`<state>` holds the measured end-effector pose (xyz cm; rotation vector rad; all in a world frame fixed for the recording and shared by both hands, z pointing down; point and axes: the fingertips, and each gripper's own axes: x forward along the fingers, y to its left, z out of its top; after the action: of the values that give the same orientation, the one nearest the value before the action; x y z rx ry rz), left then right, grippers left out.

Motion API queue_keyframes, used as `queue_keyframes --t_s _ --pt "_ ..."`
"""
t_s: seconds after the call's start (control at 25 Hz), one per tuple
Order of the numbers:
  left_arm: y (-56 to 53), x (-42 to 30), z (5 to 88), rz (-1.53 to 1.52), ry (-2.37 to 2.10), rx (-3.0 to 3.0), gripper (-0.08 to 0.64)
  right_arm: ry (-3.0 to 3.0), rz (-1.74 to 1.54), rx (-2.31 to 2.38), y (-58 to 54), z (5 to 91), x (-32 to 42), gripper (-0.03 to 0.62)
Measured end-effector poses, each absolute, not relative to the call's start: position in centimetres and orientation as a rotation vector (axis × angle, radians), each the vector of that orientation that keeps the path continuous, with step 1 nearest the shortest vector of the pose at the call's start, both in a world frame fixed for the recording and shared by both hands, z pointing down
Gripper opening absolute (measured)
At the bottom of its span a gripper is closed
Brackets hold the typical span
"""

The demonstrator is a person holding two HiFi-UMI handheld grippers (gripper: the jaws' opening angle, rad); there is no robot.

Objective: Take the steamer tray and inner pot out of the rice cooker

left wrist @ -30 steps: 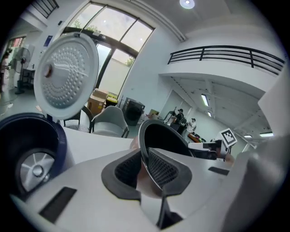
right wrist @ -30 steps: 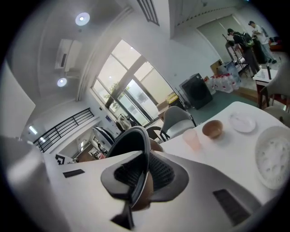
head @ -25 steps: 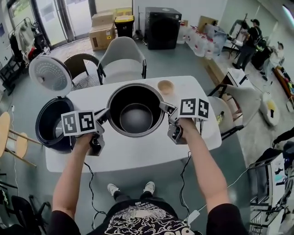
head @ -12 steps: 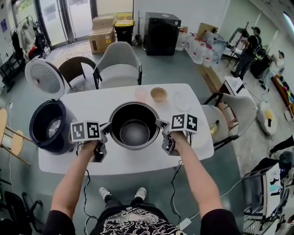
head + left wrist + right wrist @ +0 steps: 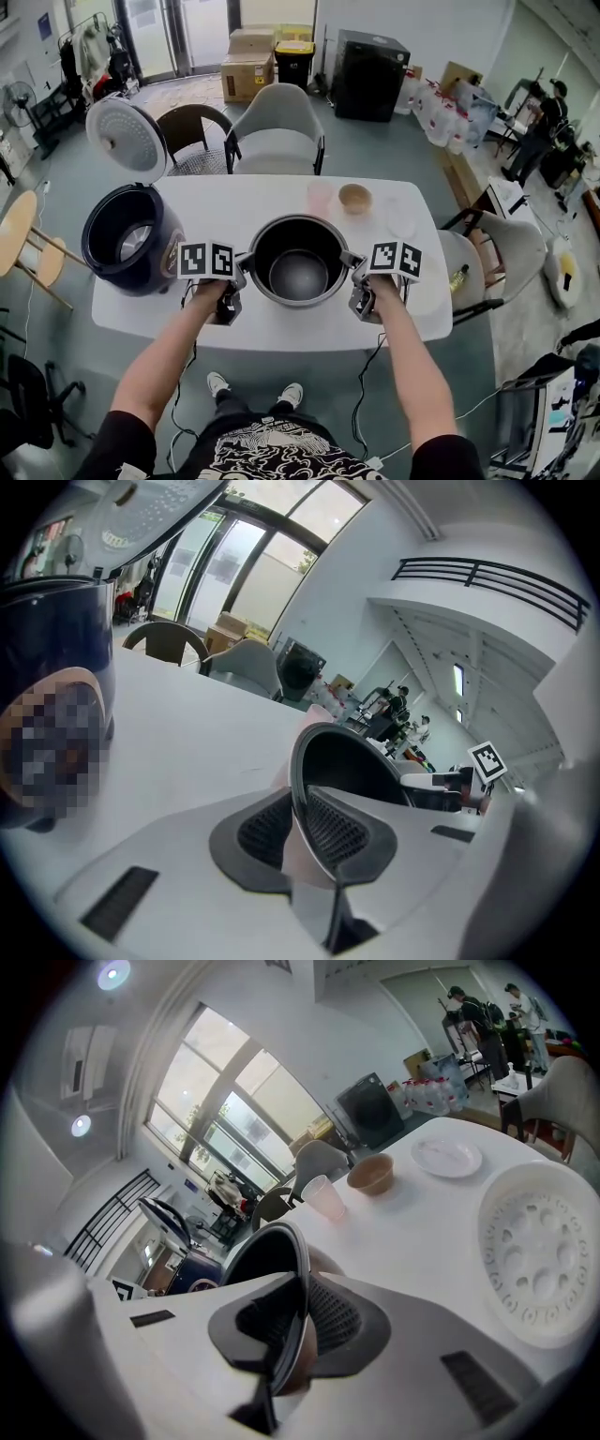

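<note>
A white surface [image 5: 281,202] is standing in a large room with grey chairs [image 5: 277,131] behind it, cardboard boxes [image 5: 248,66] and a black cabinet [image 5: 370,61] by the far wall. The rice cooker [image 5: 131,246] is sitting at the surface's left end, its lid [image 5: 127,136] standing open. A pink cup [image 5: 320,199], a brown bowl [image 5: 355,198] and a plate [image 5: 398,217] are lying near the far edge, and the steamer tray [image 5: 539,1260] is resting at the right.

Both arms are reaching forward, the grippers angling downward. The left gripper [image 5: 246,272] and the right gripper [image 5: 353,267] are each pinching their fingers on opposite sides of the inner pot [image 5: 298,262] rim, mid-surface; whether its base is touching is unclear.
</note>
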<state>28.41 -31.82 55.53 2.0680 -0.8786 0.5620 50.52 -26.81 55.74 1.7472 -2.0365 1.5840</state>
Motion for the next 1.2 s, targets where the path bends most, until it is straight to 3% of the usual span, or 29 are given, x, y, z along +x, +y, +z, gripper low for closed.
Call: queue_keyframes --t_s 1.2 --pt "-32.1 28.2 55.5 0.544 -0.85 2.11 0.071 -2.023 1.398 1.761 -28.0 56.5 50.4 0.062"
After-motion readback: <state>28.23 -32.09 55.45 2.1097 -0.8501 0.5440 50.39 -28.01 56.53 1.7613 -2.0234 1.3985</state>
